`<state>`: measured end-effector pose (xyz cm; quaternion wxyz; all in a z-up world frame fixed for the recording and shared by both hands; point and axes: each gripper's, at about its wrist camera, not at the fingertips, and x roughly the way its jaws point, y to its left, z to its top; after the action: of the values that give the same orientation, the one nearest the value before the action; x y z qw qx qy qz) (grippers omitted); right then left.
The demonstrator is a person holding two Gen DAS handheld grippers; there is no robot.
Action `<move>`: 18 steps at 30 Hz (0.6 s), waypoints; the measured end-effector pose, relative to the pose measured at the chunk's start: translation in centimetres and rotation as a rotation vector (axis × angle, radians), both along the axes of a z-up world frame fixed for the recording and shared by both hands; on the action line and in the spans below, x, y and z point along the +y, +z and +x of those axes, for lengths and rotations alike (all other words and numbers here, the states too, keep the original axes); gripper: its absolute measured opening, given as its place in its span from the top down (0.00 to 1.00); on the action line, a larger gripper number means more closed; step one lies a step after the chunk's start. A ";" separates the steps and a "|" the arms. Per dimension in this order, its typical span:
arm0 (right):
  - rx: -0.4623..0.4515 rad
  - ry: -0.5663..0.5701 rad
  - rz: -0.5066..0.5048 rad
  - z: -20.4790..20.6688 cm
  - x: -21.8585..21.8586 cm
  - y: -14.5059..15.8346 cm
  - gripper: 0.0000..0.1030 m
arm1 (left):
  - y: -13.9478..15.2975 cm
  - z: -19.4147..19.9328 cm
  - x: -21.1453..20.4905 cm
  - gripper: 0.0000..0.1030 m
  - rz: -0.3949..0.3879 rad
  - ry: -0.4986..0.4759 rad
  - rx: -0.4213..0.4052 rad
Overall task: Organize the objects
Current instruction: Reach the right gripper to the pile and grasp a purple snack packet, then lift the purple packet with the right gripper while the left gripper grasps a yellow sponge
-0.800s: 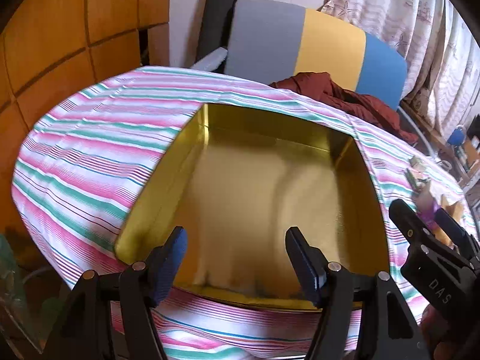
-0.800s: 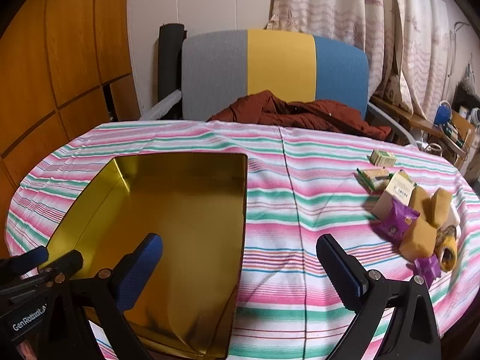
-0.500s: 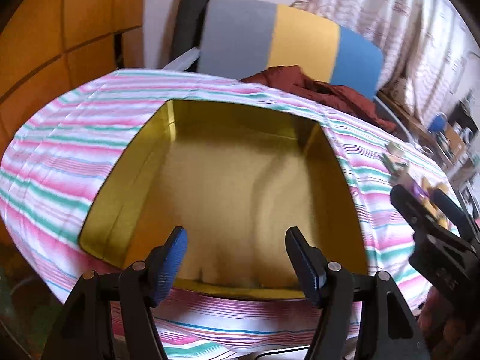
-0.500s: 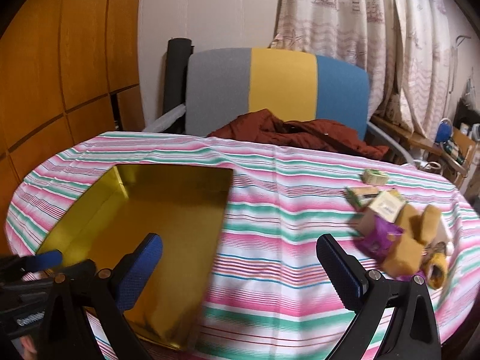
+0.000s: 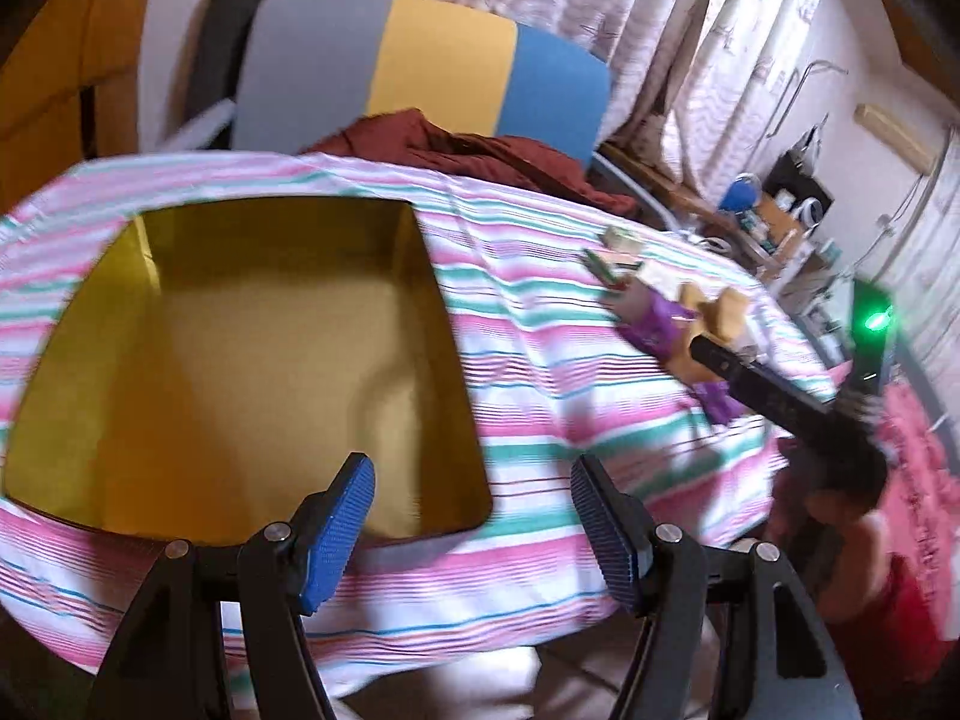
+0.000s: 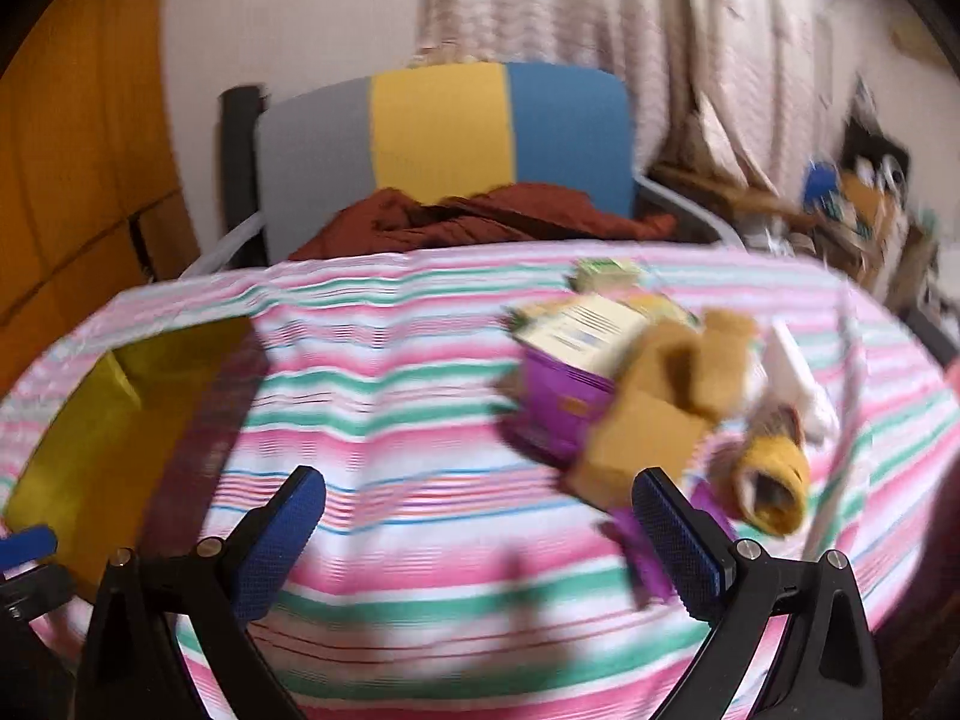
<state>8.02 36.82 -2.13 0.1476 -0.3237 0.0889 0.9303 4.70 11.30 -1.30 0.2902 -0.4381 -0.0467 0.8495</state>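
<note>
Striped in pink, green and white, a tablecloth [image 5: 540, 360] covers the table where a gold-coloured tin [image 5: 240, 360] sits open and empty toward the left side, its rim level with the camera's downward gaze. Well apart from it, on the right of the cloth, lies a loose pile of small objects [image 6: 648, 396]: a purple packet [image 6: 558, 402], tan cardboard boxes [image 6: 642, 438], a pale printed carton [image 6: 582, 330] and a small green-and-white box [image 6: 606, 270] just behind the rest; blur hides their labels. Left gripper [image 5: 471, 531] hangs above the near edge of the cloth beside the tin's near right corner, its blue-padded jaws spread with nothing between them. Right gripper [image 6: 480, 546] hovers over bare cloth just short of the pile, jaws spread wide and empty, its right finger [image 6: 678, 546] overlapping the nearest purple wrapper in the view; whether it touches cannot be told. Behind the table stands a chair [image 6: 444, 126] backed in grey, yellow and blue, a rust-red garment [image 6: 480, 216] heaped on its seat, with patterned curtains [image 5: 660, 30] beyond
</note>
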 end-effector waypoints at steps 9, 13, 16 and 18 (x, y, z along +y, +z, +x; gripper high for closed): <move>-0.062 -0.048 0.016 3.0 8.1 -3.7 0.22 | -0.3 0.4 3.5 0.33 0.003 -0.076 -0.027; -0.029 -0.029 -0.013 3.3 9.3 -4.7 0.36 | -0.4 0.1 6.0 0.33 -0.002 -0.126 -0.027; -0.021 0.018 0.015 2.8 9.1 -5.3 0.39 | -0.6 -0.3 7.5 0.33 0.019 -0.159 -0.045; -0.026 0.025 0.003 2.5 9.2 -5.9 0.39 | -0.8 -0.5 8.9 0.33 0.016 -0.186 -0.050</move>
<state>10.57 46.07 -8.07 0.1375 -0.3368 0.0814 0.9279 4.21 20.17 -2.11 0.3703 -0.4591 -0.0198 0.8073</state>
